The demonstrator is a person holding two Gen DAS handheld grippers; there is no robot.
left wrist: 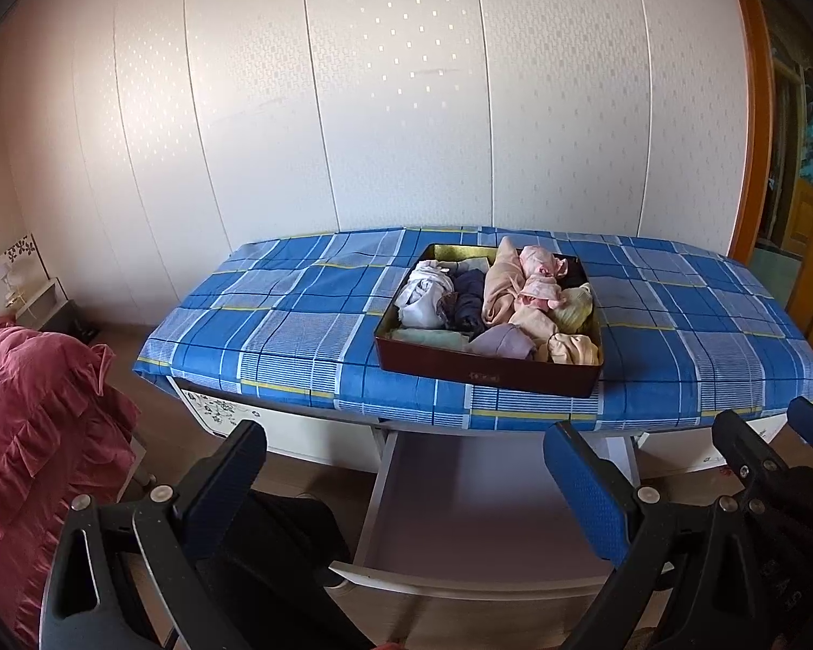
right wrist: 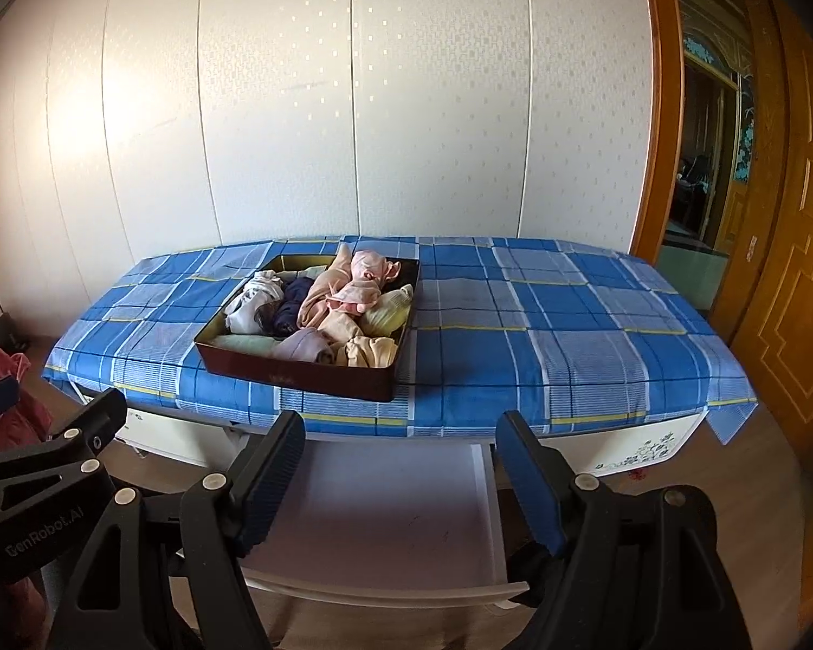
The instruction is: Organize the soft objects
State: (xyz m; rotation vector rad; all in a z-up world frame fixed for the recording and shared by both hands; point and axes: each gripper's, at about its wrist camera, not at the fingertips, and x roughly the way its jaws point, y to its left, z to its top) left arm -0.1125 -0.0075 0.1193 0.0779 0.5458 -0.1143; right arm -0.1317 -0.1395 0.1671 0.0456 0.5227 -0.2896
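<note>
I hold both grippers — the left gripper [left wrist: 406, 482] and the right gripper [right wrist: 401, 482] — with jaws spread and nothing between them, hanging over the pulled-out drawer [right wrist: 385, 509] at my six o'clock. The tin [right wrist: 298, 374] of rolled clothes [right wrist: 320, 303] sits on the checked cloth [right wrist: 542, 336] at about eleven o'clock from my right gripper and one o'clock from my left. I judge the rolls light, limp and apt to unroll — so I would pinch one across its thick middle, not by a loose edge.
</note>
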